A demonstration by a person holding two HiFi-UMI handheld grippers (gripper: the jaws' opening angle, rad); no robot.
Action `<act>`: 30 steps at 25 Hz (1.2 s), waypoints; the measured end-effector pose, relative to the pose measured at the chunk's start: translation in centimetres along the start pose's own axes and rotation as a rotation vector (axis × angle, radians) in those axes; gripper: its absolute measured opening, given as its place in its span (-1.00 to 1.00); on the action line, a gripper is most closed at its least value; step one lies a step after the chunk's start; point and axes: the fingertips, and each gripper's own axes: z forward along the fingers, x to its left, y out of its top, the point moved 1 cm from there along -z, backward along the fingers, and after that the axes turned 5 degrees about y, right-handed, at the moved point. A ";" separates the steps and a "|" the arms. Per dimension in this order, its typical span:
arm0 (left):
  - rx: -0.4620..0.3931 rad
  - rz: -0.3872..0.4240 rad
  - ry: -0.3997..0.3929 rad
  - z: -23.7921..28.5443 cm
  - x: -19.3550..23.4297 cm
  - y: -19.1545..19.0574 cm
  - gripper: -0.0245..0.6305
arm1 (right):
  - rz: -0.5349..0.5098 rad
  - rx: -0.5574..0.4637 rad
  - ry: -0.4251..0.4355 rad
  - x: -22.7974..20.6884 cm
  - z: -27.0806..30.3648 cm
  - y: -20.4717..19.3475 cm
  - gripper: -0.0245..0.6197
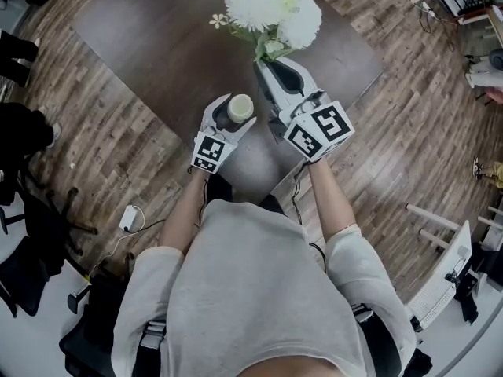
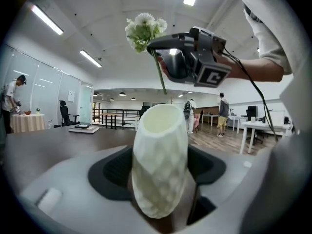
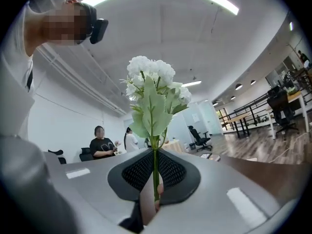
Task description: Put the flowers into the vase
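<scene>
The left gripper [image 1: 233,115] has its fingers [image 2: 114,167] spread wide and pressed on the sides of the white faceted vase [image 2: 160,165], held upright over the near edge of the counter [image 1: 157,45]. The right gripper [image 1: 265,64] has its fingers [image 3: 136,172] nearly closed, pinching the green stem of the white flowers [image 3: 148,89]. The flowers hang above the vase's mouth, the stem tip not yet inside. Its cube [image 1: 318,130] bears black-and-white square markers.

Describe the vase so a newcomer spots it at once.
Above the dark table, find the left gripper. Between its jaws stands the vase: cream, faceted, open-topped and empty, unlike the white flowers beside it.
</scene>
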 end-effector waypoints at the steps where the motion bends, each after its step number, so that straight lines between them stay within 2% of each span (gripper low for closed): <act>1: 0.000 0.000 0.000 0.0 0.0 0.0 0.11 | -0.009 -0.017 0.021 0.8 0.3 1.0 -0.86; 5: -0.002 -0.001 0.003 0.0 0.1 0.1 0.11 | -0.045 -0.051 0.084 3.0 1.2 2.9 -0.86; 9: -0.004 -0.001 0.004 -0.1 0.1 0.0 0.11 | -0.046 -0.016 0.095 3.4 1.6 1.0 -0.86; 13: -0.005 -0.003 0.007 0.1 -0.2 -0.1 0.11 | -0.017 0.034 0.077 2.8 1.0 -2.3 -0.85; 19: -0.002 -0.008 0.010 0.2 0.4 0.1 0.11 | 0.024 0.041 0.045 2.0 1.0 -5.5 -0.85; 25: -0.003 -0.011 0.007 0.0 0.2 -0.2 0.11 | -0.024 0.117 -0.014 1.8 -0.5 -9.8 -0.84; 30: -0.002 -0.011 0.009 0.1 0.5 -0.2 0.11 | -0.076 0.143 -0.085 2.1 -1.8 -11.3 -0.81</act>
